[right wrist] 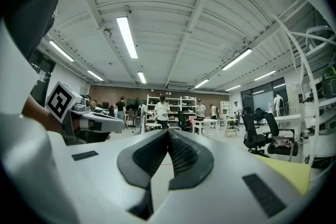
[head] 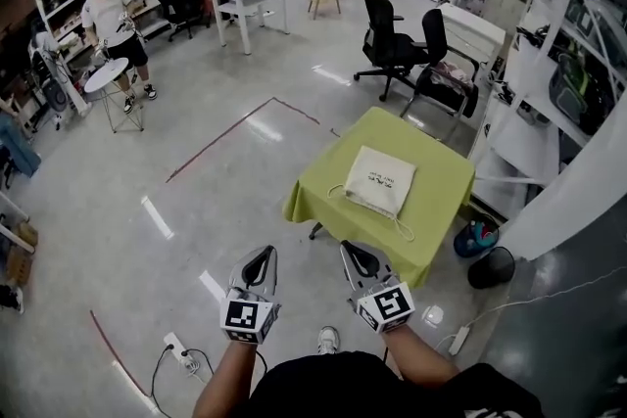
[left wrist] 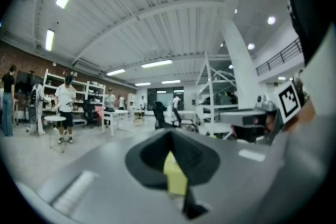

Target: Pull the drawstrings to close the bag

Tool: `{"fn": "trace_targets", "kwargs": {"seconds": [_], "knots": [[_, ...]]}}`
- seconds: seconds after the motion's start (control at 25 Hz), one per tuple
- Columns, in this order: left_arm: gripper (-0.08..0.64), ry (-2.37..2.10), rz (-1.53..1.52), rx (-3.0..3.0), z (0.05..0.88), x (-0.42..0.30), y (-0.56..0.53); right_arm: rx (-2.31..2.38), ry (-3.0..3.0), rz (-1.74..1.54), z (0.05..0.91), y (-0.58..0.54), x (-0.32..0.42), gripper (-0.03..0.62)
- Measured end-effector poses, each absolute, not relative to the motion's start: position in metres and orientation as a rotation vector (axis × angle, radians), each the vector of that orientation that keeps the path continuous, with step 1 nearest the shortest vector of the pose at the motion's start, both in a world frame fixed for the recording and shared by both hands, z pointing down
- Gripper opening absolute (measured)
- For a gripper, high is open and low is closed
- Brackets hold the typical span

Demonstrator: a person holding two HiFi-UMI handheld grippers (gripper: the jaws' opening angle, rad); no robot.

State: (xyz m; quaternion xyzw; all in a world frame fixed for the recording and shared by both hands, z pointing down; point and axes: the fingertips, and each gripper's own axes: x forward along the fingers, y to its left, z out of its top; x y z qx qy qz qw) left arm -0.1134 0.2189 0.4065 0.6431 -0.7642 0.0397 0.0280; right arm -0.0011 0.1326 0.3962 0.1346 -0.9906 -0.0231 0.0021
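My left tool (head: 263,255), right tool (head: 355,252): both sitting closed, empty; bag (head: 380,179) lying flat on worktop (head: 446,201) at one o'clock, well apart; I am planning to pinch drawstrings (head: 404,230) at opposite sides, pulling outward evenly.

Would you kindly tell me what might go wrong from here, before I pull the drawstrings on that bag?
Both the left claw and right claw are shut; unless opened, they would likely just shove the bag.
The thin drawstrings lie flat on the loose green cloth, so a pinch may catch cloth too.
The floor power strip near your feet could trip you.
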Motion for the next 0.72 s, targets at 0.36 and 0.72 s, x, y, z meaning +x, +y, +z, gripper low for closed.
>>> {"fn": "trace_targets", "kwargs": {"seconds": [0.36,0.72], "knots": [[0.006,-2.347,0.128,1.963,0.409,-0.120,0.172,0.414,-3.093,-0.084,0.398,0.090,-0.004,0.006],[0.006,-2.250,0.137,2.061,0.419,-0.126,0.114,0.473,-3.063,-0.082,0.410,0.055,-0.021,0.006]]}}
